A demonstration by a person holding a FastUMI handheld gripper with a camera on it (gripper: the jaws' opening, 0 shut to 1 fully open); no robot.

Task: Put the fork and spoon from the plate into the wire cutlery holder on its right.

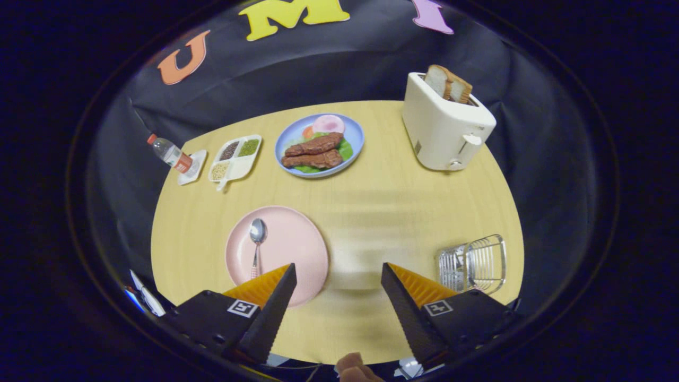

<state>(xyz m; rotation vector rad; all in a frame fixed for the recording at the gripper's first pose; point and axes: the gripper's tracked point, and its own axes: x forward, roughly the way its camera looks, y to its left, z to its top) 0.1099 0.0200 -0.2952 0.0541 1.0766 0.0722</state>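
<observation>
the gripper [337, 271] hangs above the near part of the wooden table [382, 212], and its two fingers stand wide apart with nothing between them, only bare table top. under the tip of the left finger lies the pink plate [289, 239], and the finger covers a small part of its near rim. on this plate there is one spoon [257, 245], its bowl pointing away from the gripper and its handle pointing toward it, near the left finger. i can see no fork on the plate. the wire cutlery holder [472, 264] stands to the right of the plate, just beyond the right finger, close to the table edge; through its wires i cannot tell if something is inside. further away, in the middle of the table, is a blue plate [354, 139] that holds two brown pieces of meat [314, 151] on green leaves, with a pink slice and something orange behind them. left of it is a white tray with compartments [236, 157], each filled with a different kind of grains, dark, green and pale. next to this tray a small bottle [170, 154] lies tilted on a white square dish [197, 168]. at the far right stands a white toaster [443, 127] with two slices of bread [449, 83] sticking up from its slots. a fingertip of a person [353, 366] shows just behind the gripper.
</observation>
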